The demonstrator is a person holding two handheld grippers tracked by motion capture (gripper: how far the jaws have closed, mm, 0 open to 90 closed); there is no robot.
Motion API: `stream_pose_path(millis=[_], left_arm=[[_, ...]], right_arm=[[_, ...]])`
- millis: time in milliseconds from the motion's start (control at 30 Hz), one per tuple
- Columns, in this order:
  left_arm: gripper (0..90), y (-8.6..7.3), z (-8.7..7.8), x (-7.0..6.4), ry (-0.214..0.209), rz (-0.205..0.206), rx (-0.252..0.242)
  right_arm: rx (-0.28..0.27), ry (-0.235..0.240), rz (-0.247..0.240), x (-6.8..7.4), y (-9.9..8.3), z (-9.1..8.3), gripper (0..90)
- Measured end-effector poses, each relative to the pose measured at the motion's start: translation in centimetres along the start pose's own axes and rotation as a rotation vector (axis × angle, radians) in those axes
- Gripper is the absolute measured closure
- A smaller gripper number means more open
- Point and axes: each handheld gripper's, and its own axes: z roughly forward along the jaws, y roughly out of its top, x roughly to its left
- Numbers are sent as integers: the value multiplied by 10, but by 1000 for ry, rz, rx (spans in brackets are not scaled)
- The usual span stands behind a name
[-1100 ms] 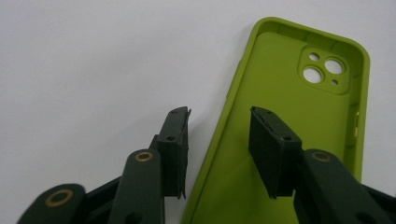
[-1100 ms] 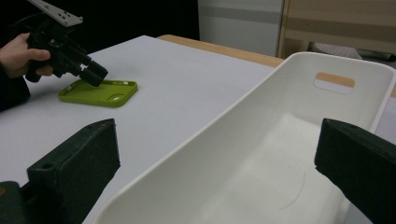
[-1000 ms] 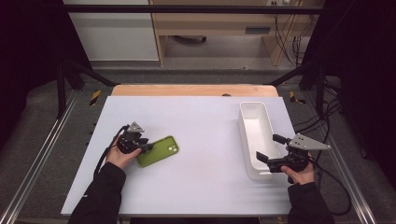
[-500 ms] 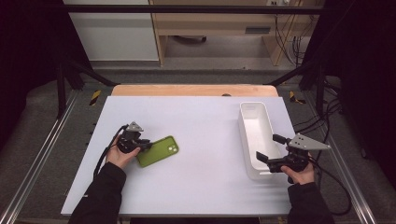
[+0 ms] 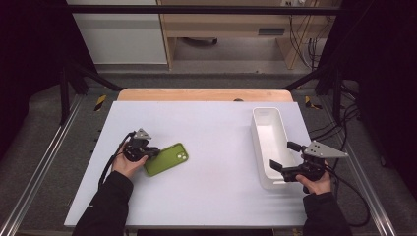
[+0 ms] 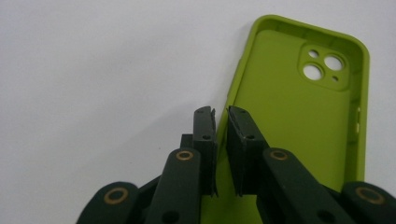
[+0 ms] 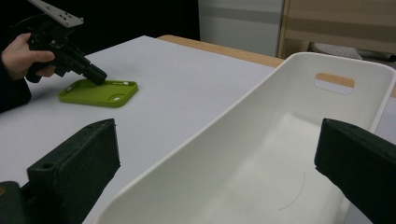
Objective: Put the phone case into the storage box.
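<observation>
A lime-green phone case (image 5: 167, 159) lies inside-up on the white table (image 5: 211, 128), left of centre. My left gripper (image 5: 153, 153) is at its near-left edge. In the left gripper view the jaws of my left gripper (image 6: 221, 116) are pinched on the side wall of the phone case (image 6: 299, 116), one jaw inside and one outside. A long white bin (image 5: 254, 132) stands at the right, empty. My right gripper (image 5: 281, 155) is open, its jaws straddling the bin's near end. The right gripper view shows the bin (image 7: 243, 107) between the wide jaws of my right gripper (image 7: 219, 140), with the case (image 7: 100, 92) and the left gripper (image 7: 95, 74) far off.
The bin has a handle cutout (image 7: 334, 80) in its far end wall. A wooden strip (image 5: 206, 95) runs along the table's far edge. Metal frame rails (image 5: 44, 157) flank the table, and cables (image 5: 354, 191) trail at the right.
</observation>
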Motion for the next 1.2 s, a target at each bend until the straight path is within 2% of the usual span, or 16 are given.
stream_pose_path(millis=[200,433,600,800,1200], left_arm=[[864,0,0,-4,10,19,5],[862,0,0,-4,10,22,6],[852,0,-1,-2,-4,9,6],[849,0,0,-4,11,23,6],[870,0,0,-5,14,33,4]], right_arm=[[-2,-1,3,0,0,0,6],[-3,1,1,0,0,0,6],[-4,0,3,0,0,-1,6],[-4,0,4,0,0,-1,6],[-5,3,4,0,0,-1,6]])
